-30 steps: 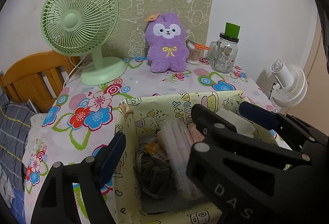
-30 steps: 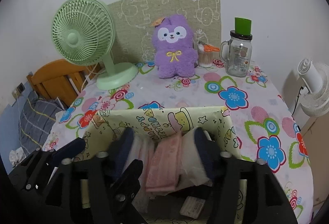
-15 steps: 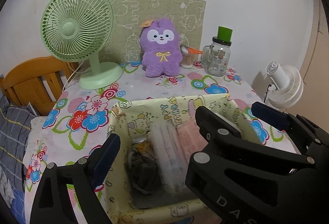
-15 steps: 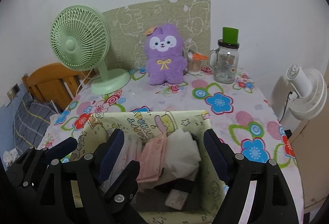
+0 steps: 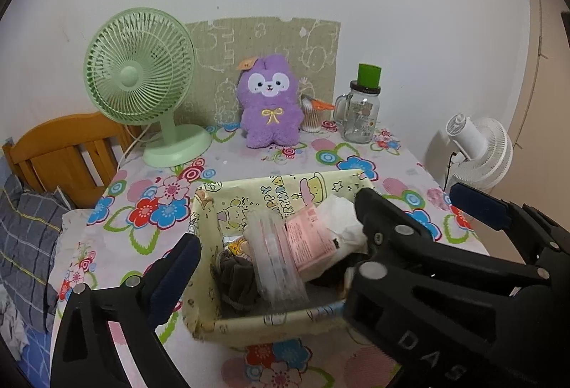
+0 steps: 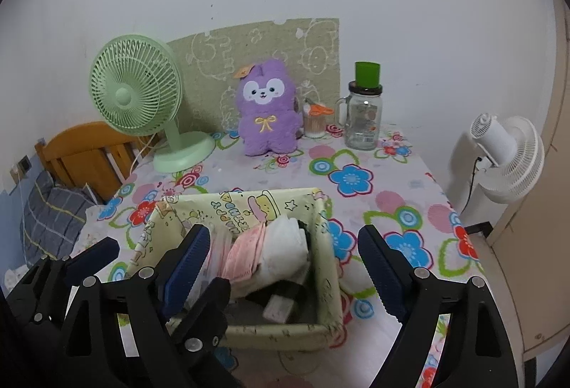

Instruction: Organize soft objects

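Observation:
A yellow cartoon-print fabric bin (image 5: 270, 320) (image 6: 327, 245) stands on the flowered table near me. Inside are a pink packet (image 5: 310, 242) (image 6: 245, 256), a white cloth bundle (image 5: 342, 220) (image 6: 285, 242), clear plastic-wrapped packs (image 5: 274, 263) and a grey sponge-like item (image 5: 235, 281). My left gripper (image 5: 278, 245) is open and empty, held above the bin. My right gripper (image 6: 285, 267) is open and empty, also above the bin; its black body fills the right of the left wrist view. A purple plush toy (image 5: 269, 103) (image 6: 267, 110) sits at the table's back.
A green desk fan (image 5: 142, 82) (image 6: 139, 96) stands back left. A glass jar with green lid (image 5: 361, 110) (image 6: 363, 114) and a cotton-swab cup (image 6: 315, 121) stand back right. A white floor fan (image 6: 506, 156) is off the table's right; a wooden bed frame (image 5: 67, 153) left.
Both grippers have pulled back and up from the bin. The right gripper opened wider and let go of the pink and white items, which now lie in the bin.

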The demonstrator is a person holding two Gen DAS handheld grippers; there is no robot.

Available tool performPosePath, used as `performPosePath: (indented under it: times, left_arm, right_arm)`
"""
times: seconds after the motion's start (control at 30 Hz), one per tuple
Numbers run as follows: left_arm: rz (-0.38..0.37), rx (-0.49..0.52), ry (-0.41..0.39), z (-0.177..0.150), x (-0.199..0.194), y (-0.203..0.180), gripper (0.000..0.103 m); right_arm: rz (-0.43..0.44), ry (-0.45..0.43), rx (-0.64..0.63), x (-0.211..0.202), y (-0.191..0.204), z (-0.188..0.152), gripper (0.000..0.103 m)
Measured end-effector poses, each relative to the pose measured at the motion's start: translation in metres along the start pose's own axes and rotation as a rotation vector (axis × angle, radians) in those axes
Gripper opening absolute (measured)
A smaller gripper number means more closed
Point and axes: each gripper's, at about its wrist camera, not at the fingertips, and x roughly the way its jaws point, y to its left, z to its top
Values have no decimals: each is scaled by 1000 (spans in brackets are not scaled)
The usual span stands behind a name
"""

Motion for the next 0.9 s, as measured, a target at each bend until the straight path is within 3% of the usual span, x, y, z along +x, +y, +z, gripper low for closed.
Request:
performPosePath:
  times: [0.53,0.9]
  left_arm:
    - [19,10,-70,-24,-73,0,103]
    - [35,5,-165,-41,-137,6,103]
  right_arm:
    - [-61,-108,25,-94,-27,-22,88]
    - [-82,-181,12,-155,-31,-42,89]
